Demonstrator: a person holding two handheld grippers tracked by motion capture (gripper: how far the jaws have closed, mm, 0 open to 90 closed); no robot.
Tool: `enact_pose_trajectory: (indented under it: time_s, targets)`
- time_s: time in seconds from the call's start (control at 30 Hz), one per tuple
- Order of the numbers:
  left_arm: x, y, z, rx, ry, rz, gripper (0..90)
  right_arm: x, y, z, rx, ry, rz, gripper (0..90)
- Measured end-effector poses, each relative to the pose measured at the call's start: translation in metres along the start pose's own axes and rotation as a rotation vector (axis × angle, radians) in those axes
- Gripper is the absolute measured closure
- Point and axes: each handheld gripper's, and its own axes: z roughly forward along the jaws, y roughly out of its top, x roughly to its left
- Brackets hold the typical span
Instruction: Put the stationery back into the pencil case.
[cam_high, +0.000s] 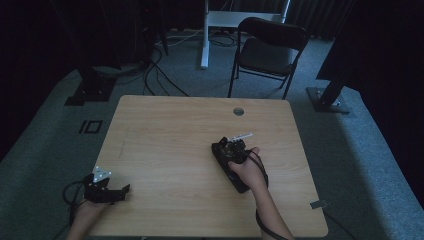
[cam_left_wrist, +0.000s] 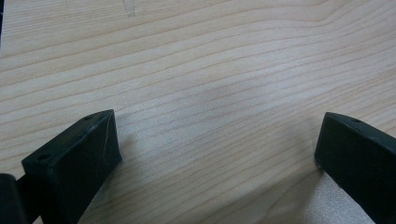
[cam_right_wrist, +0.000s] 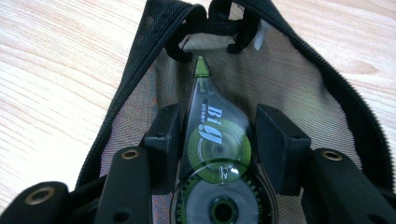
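A clear correction tape dispenser (cam_right_wrist: 215, 140) with green wheels sits between the jaws of my right gripper (cam_right_wrist: 217, 126), which is shut on its sides. Its green tip points into the open mouth of a black mesh zip pouch (cam_right_wrist: 140, 79) lying on the wooden table (cam_high: 165, 130). In the high view the right gripper (cam_high: 233, 149) is over the pouch (cam_high: 239, 184) right of the table's middle, and a white stick-like item (cam_high: 243, 135) pokes out at the pouch's far end. My left gripper (cam_high: 111, 192) rests at the near left corner, its jaws wide apart over bare wood (cam_left_wrist: 217, 135).
A round cable hole (cam_high: 238, 111) lies near the table's far edge. A small grey tag (cam_high: 319, 204) sits at the near right edge. A black folding chair (cam_high: 270, 50), a white desk leg (cam_high: 204, 35) and floor cables (cam_high: 160, 75) stand beyond the table.
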Motion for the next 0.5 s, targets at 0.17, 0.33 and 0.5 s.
enact_pose_trajectory:
  time_s: [0.17,0.33,0.5]
  targets:
    - [0.0,0.0,0.0,0.0,0.0,0.0,0.0,0.0008,0.0018,0.0043,0.016,-0.003,0.005,51.4]
    - [0.0,0.0,0.0,0.0,0.0,0.0,0.0,-0.0002,0.0021,0.0073,0.03,-0.008,0.009,51.4]
    - [0.0,0.0,0.0,0.0,0.0,0.0,0.0,0.0006,0.0018,0.0093,0.043,0.002,0.007,51.4]
